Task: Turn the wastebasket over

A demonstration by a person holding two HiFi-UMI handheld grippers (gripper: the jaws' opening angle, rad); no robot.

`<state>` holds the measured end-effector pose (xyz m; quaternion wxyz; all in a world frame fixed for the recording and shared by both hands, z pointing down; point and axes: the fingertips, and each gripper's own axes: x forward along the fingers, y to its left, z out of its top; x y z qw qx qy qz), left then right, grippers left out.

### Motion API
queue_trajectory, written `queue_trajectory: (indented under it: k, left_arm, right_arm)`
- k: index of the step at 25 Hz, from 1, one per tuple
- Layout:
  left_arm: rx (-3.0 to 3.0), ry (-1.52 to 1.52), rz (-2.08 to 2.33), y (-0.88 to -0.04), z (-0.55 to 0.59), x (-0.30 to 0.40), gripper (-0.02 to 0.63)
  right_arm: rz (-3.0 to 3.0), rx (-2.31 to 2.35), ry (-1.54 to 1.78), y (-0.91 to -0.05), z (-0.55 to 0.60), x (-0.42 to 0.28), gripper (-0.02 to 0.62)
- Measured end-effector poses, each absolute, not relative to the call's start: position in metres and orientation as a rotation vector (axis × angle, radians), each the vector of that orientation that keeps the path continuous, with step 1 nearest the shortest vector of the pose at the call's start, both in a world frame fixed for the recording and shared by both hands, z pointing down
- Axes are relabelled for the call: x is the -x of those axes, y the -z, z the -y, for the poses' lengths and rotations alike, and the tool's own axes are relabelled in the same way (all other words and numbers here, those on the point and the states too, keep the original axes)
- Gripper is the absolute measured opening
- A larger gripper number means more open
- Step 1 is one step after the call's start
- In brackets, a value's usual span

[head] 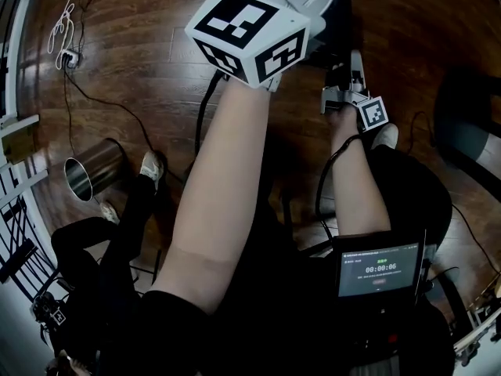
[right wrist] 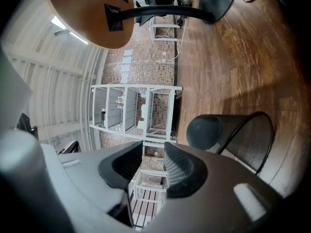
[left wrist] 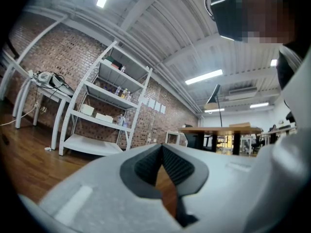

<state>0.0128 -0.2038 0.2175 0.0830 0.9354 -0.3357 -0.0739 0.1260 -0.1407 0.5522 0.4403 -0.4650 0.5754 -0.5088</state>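
Note:
A black mesh wastebasket (right wrist: 243,137) is on the wood floor just right of my right gripper (right wrist: 153,147) in the right gripper view, which is rolled on its side. Its closed narrow end (right wrist: 209,132) points away from the floor and its wide rim is toward the boards. The right gripper (head: 344,69) is open, its jaws apart with nothing between them and clear of the basket. My left gripper (left wrist: 162,147) is held high and level, its pads meeting at the tips, shut and empty. Its marker cube (head: 250,34) fills the top of the head view.
A shiny metal can (head: 94,169) lies on its side at the left, near a shoe (head: 153,165). Cables (head: 70,61) trail over the floor. A white shelf unit (left wrist: 104,110) stands by the brick wall, with a round wooden table (right wrist: 97,13) near it. A small screen (head: 378,269) hangs at the person's waist.

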Motion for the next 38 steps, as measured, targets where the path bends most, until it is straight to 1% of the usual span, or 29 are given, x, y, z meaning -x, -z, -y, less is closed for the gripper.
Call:
queue_trajectory:
  k: [2, 11, 22, 27, 28, 33, 38]
  left_arm:
    - [-2.786, 0.222, 0.993, -0.219, 0.203, -0.014, 0.002]
    - [-2.768, 0.268, 0.951, -0.217, 0.199, -0.025, 0.002]
    - [-2.736, 0.310, 0.928, -0.212, 0.199, -0.024, 0.002]
    - [-2.704, 0.328, 0.948, -0.210, 0.202, -0.012, 0.002]
    - [-2.699, 0.332, 0.953, -0.209, 0.203, -0.010, 0.002]
    - [-2.696, 0.338, 0.962, -0.207, 0.203, -0.008, 0.002]
    - [-2.703, 0.342, 0.965, -0.203, 0.203, -0.009, 0.002]
  right_arm:
    - [-1.439, 1.124, 1.286, -0.563, 0.131, -0.119, 0.161]
    - [-1.370, 1.194, 1.370, -0.626, 0.104, -0.114, 0.188]
    - [-1.363, 1.210, 1.405, -0.654, 0.134, -0.100, 0.215]
    - [-1.366, 1.224, 1.419, -0.659, 0.157, -0.092, 0.212]
    - [-1.371, 1.225, 1.419, -0.658, 0.162, -0.091, 0.201]
    - [-1.354, 1.255, 1.419, -0.655, 0.179, -0.097, 0.042]
    - [-1.321, 1.273, 1.464, -0.654, 0.179, -0.102, 0.022]
